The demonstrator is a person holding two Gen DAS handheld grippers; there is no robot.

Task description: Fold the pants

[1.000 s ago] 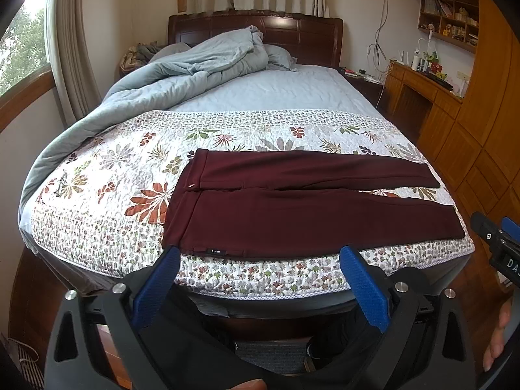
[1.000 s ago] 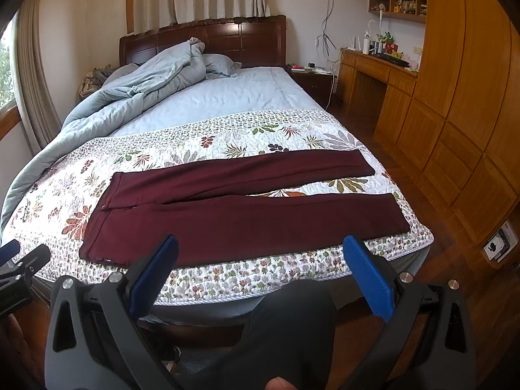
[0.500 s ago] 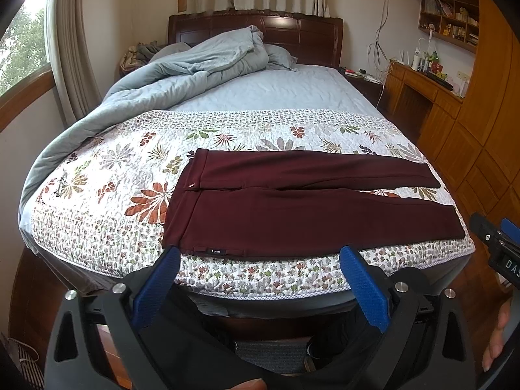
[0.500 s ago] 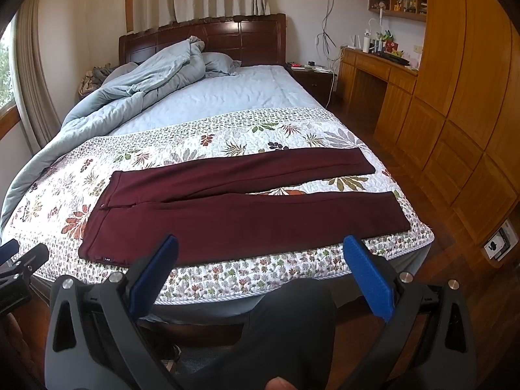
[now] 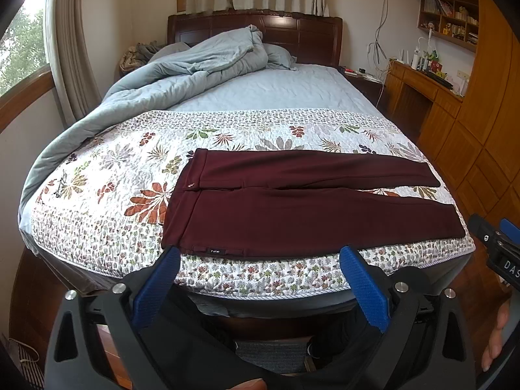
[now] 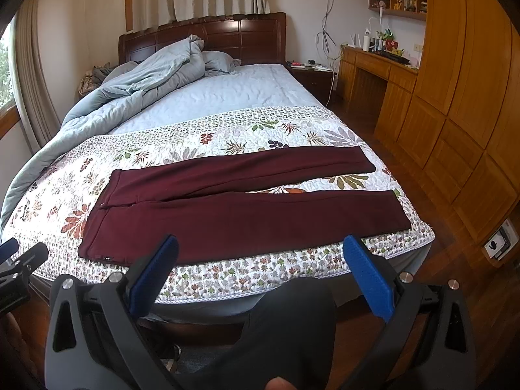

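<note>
Dark maroon pants (image 5: 302,208) (image 6: 247,211) lie flat across the floral quilt (image 5: 107,175) at the foot of the bed, waistband to the left, both legs stretched to the right and slightly parted. My left gripper (image 5: 260,260) hovers open in front of the bed's near edge, just short of the waistband side, with nothing between its blue pads (image 5: 364,286). My right gripper (image 6: 260,253) is also open and empty, held short of the near leg. The other gripper's tip shows at the right edge of the left wrist view and the left edge of the right wrist view.
A rumpled grey-blue duvet (image 5: 182,74) and pillows are piled at the head by the dark wooden headboard (image 5: 292,35). Wooden wardrobes (image 6: 461,74) and a desk (image 6: 373,65) line the right wall. Wooden floor (image 6: 455,292) runs beside the bed. The person's dark-trousered knee (image 6: 292,318) is below.
</note>
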